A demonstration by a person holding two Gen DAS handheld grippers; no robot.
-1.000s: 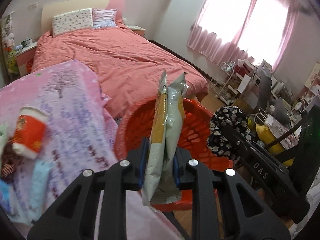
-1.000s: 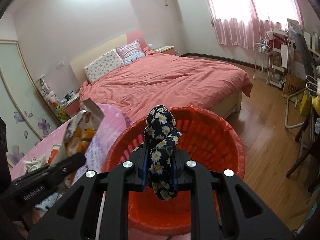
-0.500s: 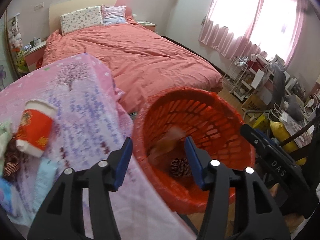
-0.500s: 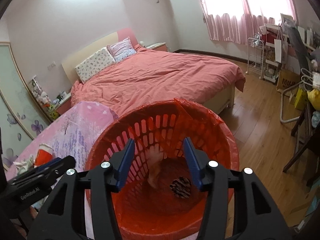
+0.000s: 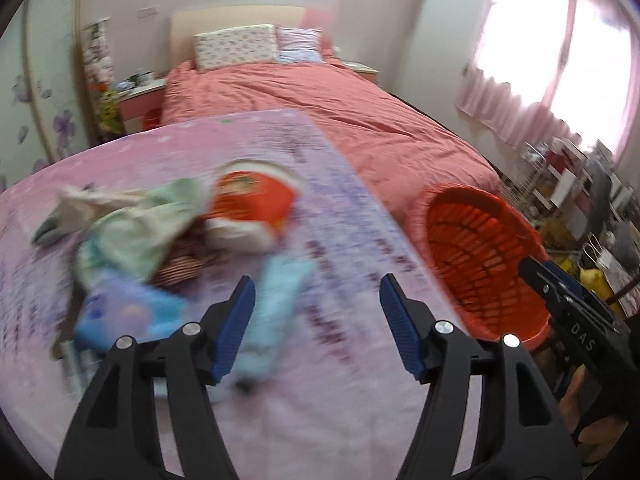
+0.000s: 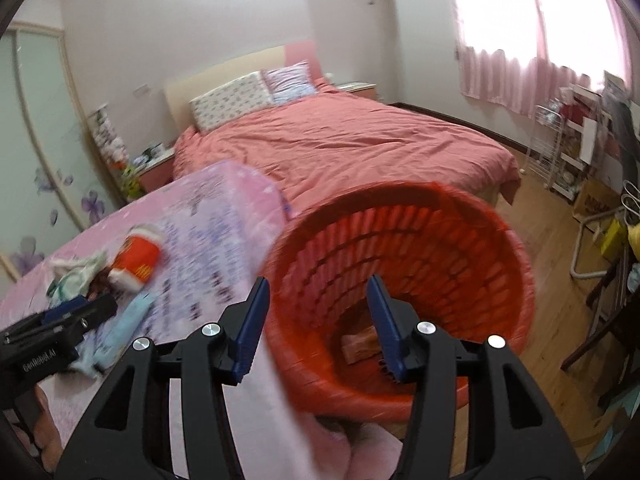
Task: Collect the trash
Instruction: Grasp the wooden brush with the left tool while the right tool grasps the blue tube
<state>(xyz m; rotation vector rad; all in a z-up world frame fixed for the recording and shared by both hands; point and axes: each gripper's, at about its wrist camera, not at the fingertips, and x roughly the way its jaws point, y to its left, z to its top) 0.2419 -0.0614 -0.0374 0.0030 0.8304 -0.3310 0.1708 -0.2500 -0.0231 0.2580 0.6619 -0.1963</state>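
Two grippers, both empty

Left gripper (image 5: 316, 322): jaws just opened wide, nothing between; light-blue wrapper (image 5: 272, 312) just ahead by left finger, red cup (image 5: 250, 200) farther ahead-left. Right gripper (image 6: 318, 318): parted, empty, above red basket (image 6: 496, 240); dropped packet (image 6: 358, 346) below.

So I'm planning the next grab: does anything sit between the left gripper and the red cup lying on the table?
Partly. The left gripper is open and empty; a light blue wrapper lies at its left pad, short of the red cup. Otherwise only bare tablecloth shows.
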